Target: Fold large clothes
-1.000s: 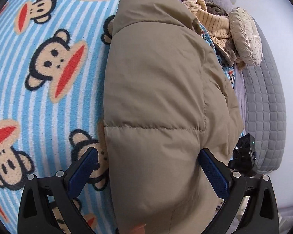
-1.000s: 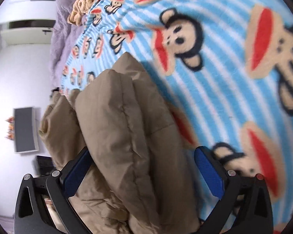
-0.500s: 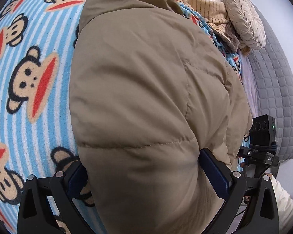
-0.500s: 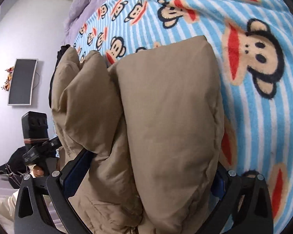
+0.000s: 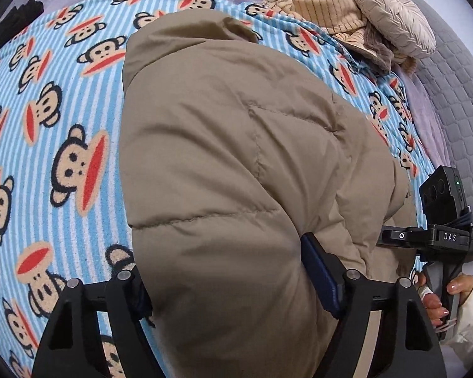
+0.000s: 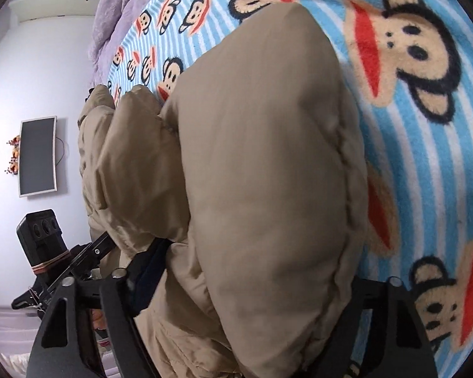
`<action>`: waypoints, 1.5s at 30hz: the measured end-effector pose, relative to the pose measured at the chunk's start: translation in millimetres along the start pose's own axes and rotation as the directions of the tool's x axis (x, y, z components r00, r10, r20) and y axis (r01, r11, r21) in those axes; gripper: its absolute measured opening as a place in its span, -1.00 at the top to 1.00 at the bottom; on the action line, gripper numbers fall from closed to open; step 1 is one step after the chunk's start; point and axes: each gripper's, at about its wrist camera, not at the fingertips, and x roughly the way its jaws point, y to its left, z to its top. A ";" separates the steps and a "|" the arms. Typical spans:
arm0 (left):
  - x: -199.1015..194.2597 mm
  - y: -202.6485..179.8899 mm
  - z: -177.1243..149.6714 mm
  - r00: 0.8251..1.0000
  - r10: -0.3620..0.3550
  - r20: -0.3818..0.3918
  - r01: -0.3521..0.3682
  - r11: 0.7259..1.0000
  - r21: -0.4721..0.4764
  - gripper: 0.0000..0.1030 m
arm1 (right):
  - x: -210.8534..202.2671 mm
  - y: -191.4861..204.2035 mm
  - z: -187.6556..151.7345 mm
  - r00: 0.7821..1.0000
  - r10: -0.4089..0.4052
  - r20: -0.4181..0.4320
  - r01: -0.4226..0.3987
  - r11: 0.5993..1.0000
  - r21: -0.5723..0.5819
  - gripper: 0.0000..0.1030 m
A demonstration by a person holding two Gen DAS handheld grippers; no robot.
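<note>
Monkey-print blanket (image 5: 63, 163) beneath bunched tan puffer jacket (image 5: 230, 163), left gripper (image 5: 233, 280) jaws clamped on its padded fold, right gripper (image 6: 246, 286) likewise gripping jacket bulk (image 6: 268, 173)

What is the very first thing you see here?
A big puffy tan coat fills the middle, bunched up on a blue striped blanket covered in monkey faces. Both tongs, left and right, are squeezed onto its near end. A round cream pillow sits at the far right edge.
</note>
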 end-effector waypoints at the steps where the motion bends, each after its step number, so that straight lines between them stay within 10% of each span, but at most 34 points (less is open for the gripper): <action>1: -2.4 -3.6 1.1 1.000 0.004 0.004 -0.004 1.000 0.005 -0.45 | -2.8 3.4 -0.7 1.000 -0.003 0.006 0.003 1.000 -0.008 -0.29; 6: -22.7 -3.8 -4.6 1.000 -0.001 0.029 0.001 1.000 0.018 -0.37 | -19.2 10.1 -8.8 0.999 0.040 0.020 -0.039 0.999 -0.019 0.03; 19: -67.8 29.8 -12.2 0.994 -0.027 0.102 0.026 1.000 0.009 -0.37 | -15.6 59.1 -13.5 0.996 0.079 0.046 -0.075 0.993 -0.087 0.04; 36: -144.2 237.2 29.1 0.985 0.009 0.173 -0.012 1.000 0.013 -0.37 | 103.3 196.4 -14.7 0.988 0.097 0.116 -0.082 0.988 -0.129 0.04; 45: -117.5 309.5 33.5 0.979 0.124 0.163 -0.112 0.991 -0.080 -0.38 | 155.9 227.5 11.8 0.994 -0.046 0.100 0.062 0.984 -0.165 0.00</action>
